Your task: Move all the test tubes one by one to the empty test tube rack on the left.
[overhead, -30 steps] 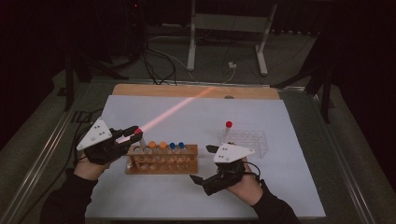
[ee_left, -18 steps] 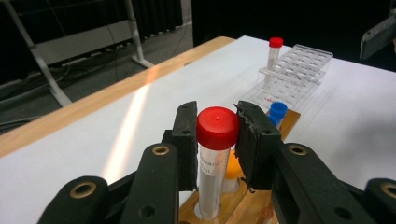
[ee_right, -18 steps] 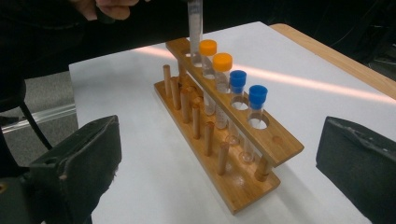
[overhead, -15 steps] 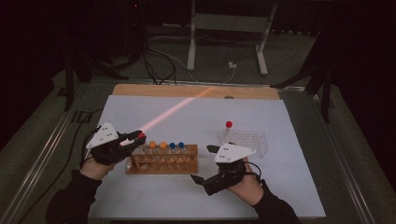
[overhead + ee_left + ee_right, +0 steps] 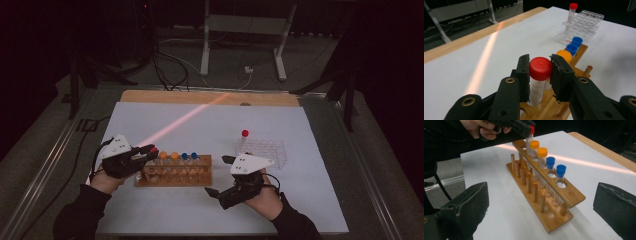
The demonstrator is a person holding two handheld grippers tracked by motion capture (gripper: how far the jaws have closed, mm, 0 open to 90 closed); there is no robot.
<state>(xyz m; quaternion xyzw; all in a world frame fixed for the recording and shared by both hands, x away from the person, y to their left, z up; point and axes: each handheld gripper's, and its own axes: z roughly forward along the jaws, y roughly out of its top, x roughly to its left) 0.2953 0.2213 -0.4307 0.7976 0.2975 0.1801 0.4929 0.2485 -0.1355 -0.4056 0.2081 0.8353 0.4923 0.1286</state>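
My left hand-held gripper (image 5: 540, 72) pinched the red-capped tube (image 5: 539, 75) over the end hole of the wooden rack (image 5: 541, 195); whether its tip sat inside, I couldn't tell. Off-centre, smooth plastic could slip or tip the light rack. Right hand-held gripper (image 5: 540, 202) gaped empty.

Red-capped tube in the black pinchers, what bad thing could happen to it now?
1. The left gripper is shut on the red-capped clear plastic tube just under the cap, so it might tilt and catch the hole's edge in the wooden tube rack.
2. The two orange-capped tubes stand right beside it, so the jaws might bump them.
3. The right gripper is open and apart from the rack, so a jammed tube might shift the rack.
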